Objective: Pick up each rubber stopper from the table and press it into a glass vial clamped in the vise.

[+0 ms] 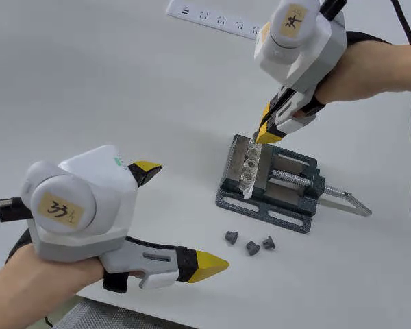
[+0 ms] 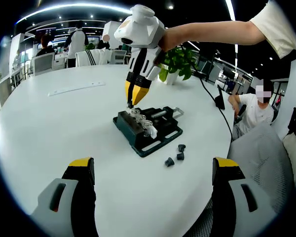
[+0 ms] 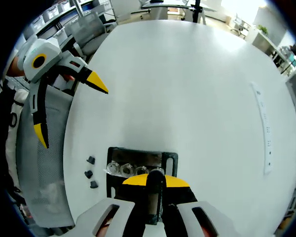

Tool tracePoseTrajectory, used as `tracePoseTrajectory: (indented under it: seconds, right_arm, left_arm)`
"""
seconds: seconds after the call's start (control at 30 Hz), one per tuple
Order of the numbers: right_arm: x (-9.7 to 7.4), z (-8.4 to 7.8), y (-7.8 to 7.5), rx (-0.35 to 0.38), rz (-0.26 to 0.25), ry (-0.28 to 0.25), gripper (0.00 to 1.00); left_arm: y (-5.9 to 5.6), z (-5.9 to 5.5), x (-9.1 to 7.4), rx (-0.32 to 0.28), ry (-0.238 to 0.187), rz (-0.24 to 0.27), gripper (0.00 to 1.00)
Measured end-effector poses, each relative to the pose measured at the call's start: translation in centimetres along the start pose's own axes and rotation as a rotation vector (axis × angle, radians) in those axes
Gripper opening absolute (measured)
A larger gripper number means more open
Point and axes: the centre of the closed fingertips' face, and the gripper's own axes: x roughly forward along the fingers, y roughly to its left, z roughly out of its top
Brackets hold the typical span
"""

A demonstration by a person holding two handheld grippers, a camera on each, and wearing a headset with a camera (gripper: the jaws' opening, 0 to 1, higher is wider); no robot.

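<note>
pressing step: the right gripper (image 1: 264, 137) points down over the far end of the vials (image 1: 249, 166) clamped in the vise (image 1: 267, 211). its jaws are nearly together, pinching what looks like a dark stopper (image 3: 156, 174). next comes a straight push down, then release. the left gripper (image 1: 185, 216) hovers near left, jaws spread wide, empty. three loose stoppers (image 1: 253, 247) lie just nearer than the vise.
</note>
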Motion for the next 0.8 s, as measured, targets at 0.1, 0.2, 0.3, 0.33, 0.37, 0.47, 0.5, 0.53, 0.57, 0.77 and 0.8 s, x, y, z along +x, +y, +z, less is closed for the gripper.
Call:
tracePoseTrajectory:
  seconds: [0.1,0.2,0.3,0.33,0.37,0.47,0.5,0.53,0.57,0.77,0.8]
  right_arm:
    - [0.07,0.07,-0.28,0.037,-0.003,-0.001,0.04]
    - [0.06,0.07,-0.21,0.048,-0.01,-0.002,0.04]
    - [0.06,0.02,-0.04,0.038,-0.013,-0.002,0.04]
    - [0.09,0.07,-0.14,0.016,-0.012,-0.003,0.04]
    - [0.1,0.05,-0.16,0.027,-0.013,-0.002,0.05]
    - [0.09,0.07,-0.25,0.01,-0.015,0.001,0.05]
    - [0.1,0.08,-0.31,0.017,-0.015,0.001,0.05]
    - [0.11,0.08,-0.32,0.011,-0.013,0.0,0.05]
    - [0.11,0.1,-0.4,0.014,-0.01,-0.001,0.05]
    - [0.07,0.1,-0.12,-0.011,-0.01,0.002,0.06]
    - [0.07,0.11,-0.12,-0.009,-0.012,0.003,0.06]
  left_arm:
    - [-0.02,-0.05,0.02,-0.002,0.001,0.0,0.99]
    - [-0.05,-0.14,0.04,-0.003,0.001,-0.001,0.99]
    - [-0.1,-0.2,0.06,-0.004,0.001,-0.002,0.99]
    - [-0.09,-0.2,0.07,-0.004,0.001,-0.001,0.99]
    - [-0.1,-0.2,0.07,-0.005,0.0,-0.001,0.99]
    - [-0.1,-0.23,0.06,-0.009,0.0,-0.001,0.99]
    - [-0.1,-0.26,0.05,-0.009,0.001,-0.001,0.99]
    - [-0.11,-0.27,0.04,-0.01,0.001,-0.001,0.99]
    - [-0.1,-0.28,0.02,-0.011,0.001,0.0,0.99]
    - [-0.12,-0.47,-0.04,-0.017,0.003,0.0,0.99]
    - [-0.13,-0.48,-0.04,-0.017,0.003,0.0,0.99]
